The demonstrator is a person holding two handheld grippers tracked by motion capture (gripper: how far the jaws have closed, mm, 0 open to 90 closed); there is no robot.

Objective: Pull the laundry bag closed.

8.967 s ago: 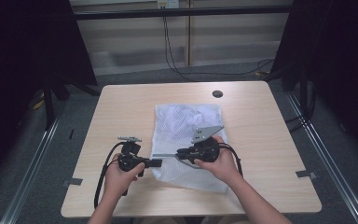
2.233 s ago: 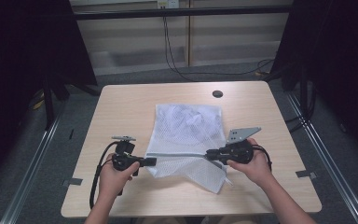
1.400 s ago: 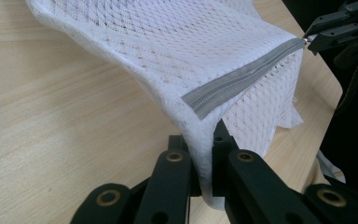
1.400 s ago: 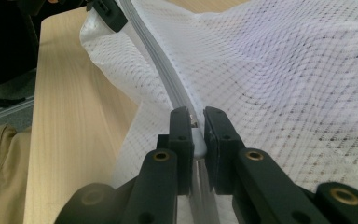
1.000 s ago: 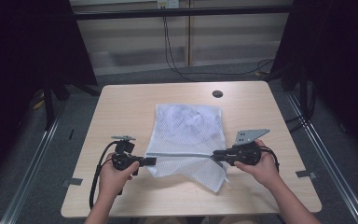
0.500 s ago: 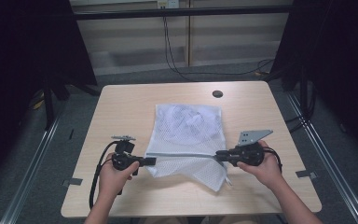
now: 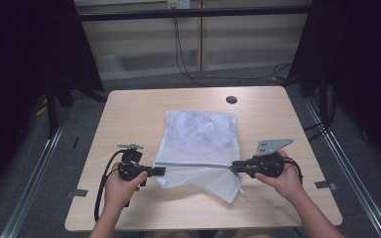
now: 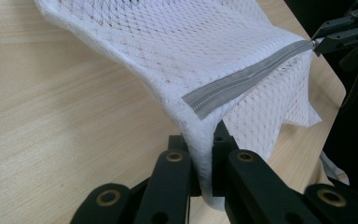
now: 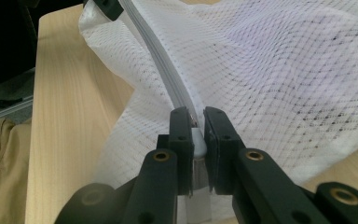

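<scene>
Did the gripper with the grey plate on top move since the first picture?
Yes. The right gripper has slid to the person's right along the zipper, from over the mesh bag to its right edge, nearer the table edge.

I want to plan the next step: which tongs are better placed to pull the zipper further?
Probably the right tongs: they pinch the zipper pull at the mesh bag's right end, while the left tongs clamp its left corner as anchor.

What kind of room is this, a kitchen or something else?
Probably a lab or recording room, not a kitchen. A lone wooden table stands between dark curtains, cables hang from the wall behind, and the person's hands work a mesh bag with handheld grippers.
</scene>
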